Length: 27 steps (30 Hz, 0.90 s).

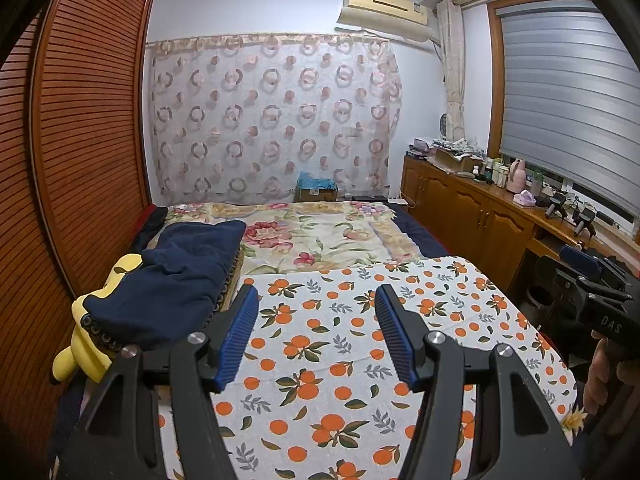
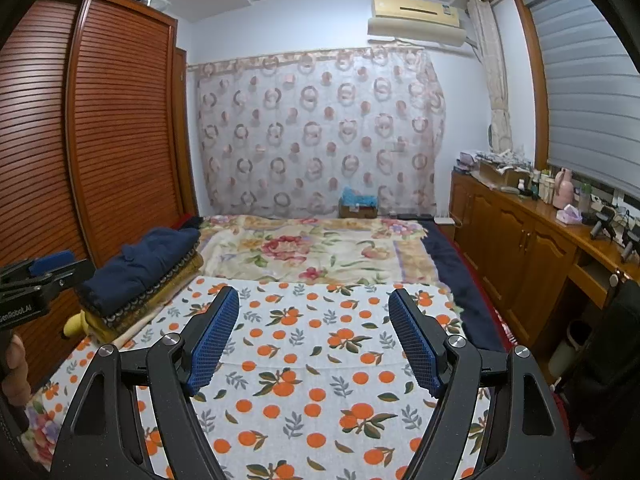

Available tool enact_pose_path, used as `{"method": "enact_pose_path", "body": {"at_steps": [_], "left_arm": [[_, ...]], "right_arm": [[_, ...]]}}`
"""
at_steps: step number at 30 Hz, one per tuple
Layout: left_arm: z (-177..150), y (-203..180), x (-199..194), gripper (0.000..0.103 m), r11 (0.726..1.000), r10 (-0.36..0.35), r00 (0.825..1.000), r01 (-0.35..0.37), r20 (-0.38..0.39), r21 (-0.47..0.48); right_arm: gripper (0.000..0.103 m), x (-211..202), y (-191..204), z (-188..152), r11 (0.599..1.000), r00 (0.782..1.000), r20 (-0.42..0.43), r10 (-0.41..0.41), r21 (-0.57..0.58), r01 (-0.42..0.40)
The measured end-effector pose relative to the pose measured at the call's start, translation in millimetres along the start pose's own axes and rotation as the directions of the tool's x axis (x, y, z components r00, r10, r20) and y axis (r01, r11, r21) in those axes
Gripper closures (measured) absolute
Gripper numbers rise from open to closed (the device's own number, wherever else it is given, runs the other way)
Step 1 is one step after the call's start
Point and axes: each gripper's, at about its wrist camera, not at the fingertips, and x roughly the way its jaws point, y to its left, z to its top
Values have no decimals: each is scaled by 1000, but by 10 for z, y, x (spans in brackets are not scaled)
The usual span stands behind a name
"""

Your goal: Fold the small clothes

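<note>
A white cloth printed with oranges (image 1: 340, 344) lies flat on the near part of the bed, also in the right wrist view (image 2: 320, 344). My left gripper (image 1: 317, 290) hovers over it, open, with nothing between its blue pads. My right gripper (image 2: 314, 292) hovers over the same cloth, open wider and also empty. A stack of folded clothes with a navy garment on top (image 1: 176, 276) sits left of the cloth; in the right wrist view this stack (image 2: 136, 272) shows ochre and patterned layers underneath. Each gripper appears at the edge of the other's view: the right one (image 1: 588, 276), the left one (image 2: 40, 276).
A yellow plush toy (image 1: 88, 344) lies under the stack's near-left edge. A floral blanket (image 1: 320, 232) covers the far bed. A slatted wardrobe (image 1: 80, 140) stands left, a wooden cabinet with bottles (image 1: 480, 208) right. A cardboard box (image 1: 316, 190) sits at the bed's far end.
</note>
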Motion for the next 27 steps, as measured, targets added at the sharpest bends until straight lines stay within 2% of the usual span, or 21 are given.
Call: {"method": "enact_pose_path", "body": {"at_steps": [27], "left_arm": [[-13,-9,8,43,1000,2,1000,-2,0,3]], "right_arm": [[24,7,7,-13,1000,1000,0,1,-1,-1]]}}
